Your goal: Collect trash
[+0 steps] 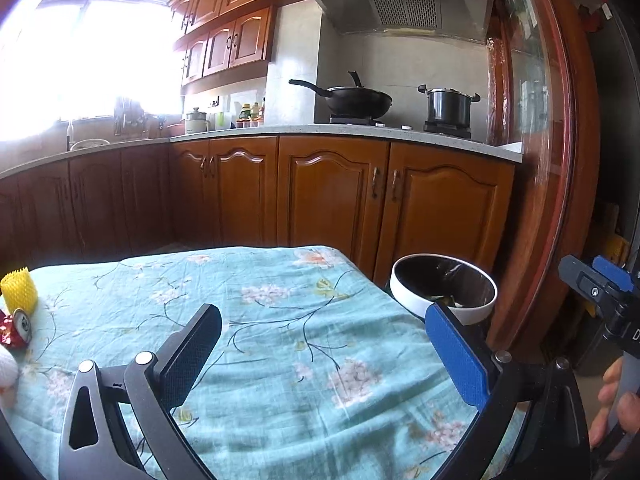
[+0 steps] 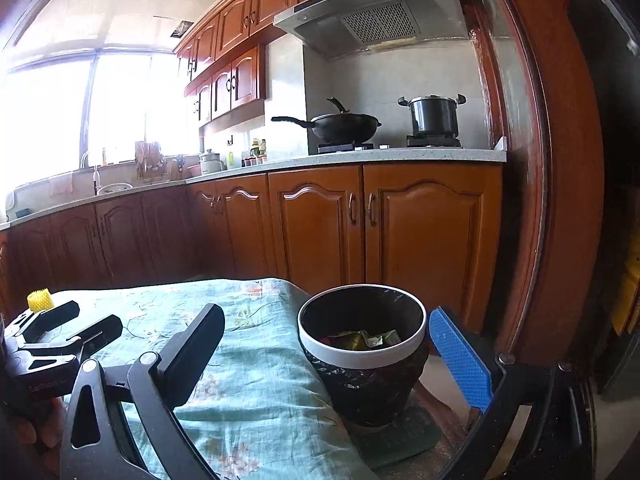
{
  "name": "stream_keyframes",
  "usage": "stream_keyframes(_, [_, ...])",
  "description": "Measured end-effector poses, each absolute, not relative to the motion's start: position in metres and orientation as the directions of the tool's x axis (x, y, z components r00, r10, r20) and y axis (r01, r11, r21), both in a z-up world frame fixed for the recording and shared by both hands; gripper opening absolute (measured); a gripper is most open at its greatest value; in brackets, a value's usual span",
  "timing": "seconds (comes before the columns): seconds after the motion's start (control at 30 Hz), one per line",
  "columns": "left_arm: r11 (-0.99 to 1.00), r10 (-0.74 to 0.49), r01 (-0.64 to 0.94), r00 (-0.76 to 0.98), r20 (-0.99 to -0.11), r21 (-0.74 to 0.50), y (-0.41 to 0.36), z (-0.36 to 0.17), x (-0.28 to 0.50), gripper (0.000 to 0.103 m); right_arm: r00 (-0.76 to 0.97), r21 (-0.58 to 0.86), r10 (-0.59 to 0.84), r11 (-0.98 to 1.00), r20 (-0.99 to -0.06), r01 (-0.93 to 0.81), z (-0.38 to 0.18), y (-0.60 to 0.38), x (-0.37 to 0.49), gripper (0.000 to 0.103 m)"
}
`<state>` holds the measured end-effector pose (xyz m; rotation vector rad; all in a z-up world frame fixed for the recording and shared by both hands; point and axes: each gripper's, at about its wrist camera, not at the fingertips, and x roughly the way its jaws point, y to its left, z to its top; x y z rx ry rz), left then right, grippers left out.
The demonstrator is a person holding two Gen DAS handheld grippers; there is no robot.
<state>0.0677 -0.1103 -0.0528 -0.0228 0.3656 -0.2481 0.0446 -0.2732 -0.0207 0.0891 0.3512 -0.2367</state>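
Note:
A trash bin (image 2: 362, 350) with a white rim and black liner stands beside the table's right edge; wrappers lie inside it. It also shows in the left wrist view (image 1: 444, 288). My right gripper (image 2: 332, 356) is open and empty, with the bin between its fingers. My left gripper (image 1: 324, 356) is open and empty above the floral tablecloth (image 1: 248, 320). At the table's far left lie a yellow foam net (image 1: 18, 290), a crushed red can (image 1: 16, 330) and a white object (image 1: 7, 376).
Wooden kitchen cabinets (image 1: 320, 192) stand behind the table, with a wok (image 1: 356, 100) and pot (image 1: 448, 106) on the stove. A wooden door frame (image 2: 560, 200) is at the right. The other gripper shows at each view's edge.

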Motion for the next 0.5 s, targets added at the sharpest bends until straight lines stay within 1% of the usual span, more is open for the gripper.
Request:
stream_keyframes(0.23, [0.978,-0.208,0.206,0.914,-0.347,-0.044,-0.111,-0.057,0.056,0.102,0.9,0.053,-0.211,0.967,-0.381,0.249,-0.038,-0.271,0.043,0.103])
stream_keyframes(0.5, [0.978,-0.202,0.21,0.911,-0.359,-0.017,-0.108,-0.057,0.069,0.102,0.895,0.051,-0.208,0.968,-0.395,0.247,-0.044,-0.269,0.043,0.103])
